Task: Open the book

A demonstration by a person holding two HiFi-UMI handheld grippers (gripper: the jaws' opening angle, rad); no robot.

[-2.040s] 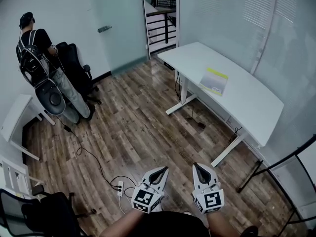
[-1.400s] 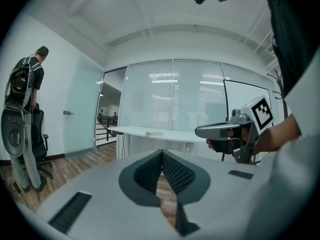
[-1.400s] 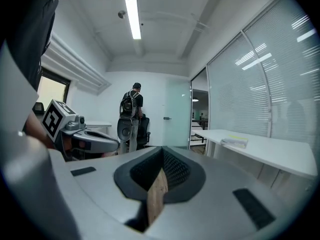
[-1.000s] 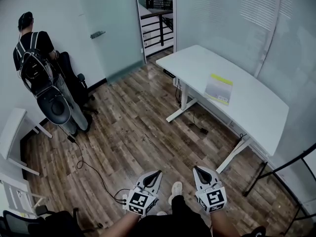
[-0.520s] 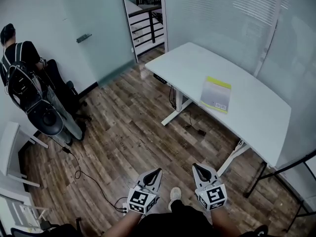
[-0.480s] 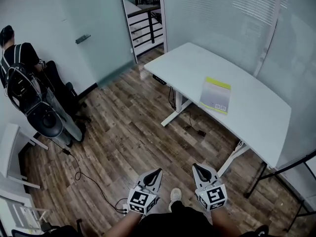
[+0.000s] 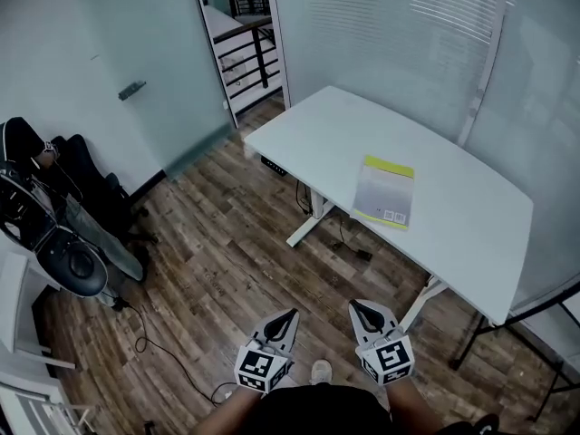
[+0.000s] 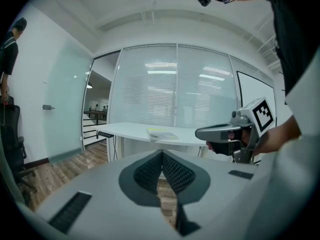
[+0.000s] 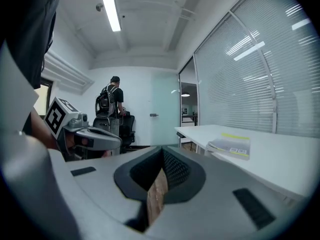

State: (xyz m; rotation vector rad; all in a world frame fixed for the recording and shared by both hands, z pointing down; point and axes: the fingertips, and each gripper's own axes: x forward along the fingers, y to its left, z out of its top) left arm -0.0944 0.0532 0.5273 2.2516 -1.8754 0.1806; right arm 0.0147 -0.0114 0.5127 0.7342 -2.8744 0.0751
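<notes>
Both my left gripper point(image 7: 290, 314) and right gripper point(image 7: 355, 306), pinched together on nothing, now ride nearer the table point(image 7: 471, 216) than before, its closed book point(image 7: 384, 192) well ahead, untouched.

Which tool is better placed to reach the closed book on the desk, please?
Probably the right tool: the book lies ahead on the right, on its side; the left tool is farther. Both are shut and empty.
</notes>
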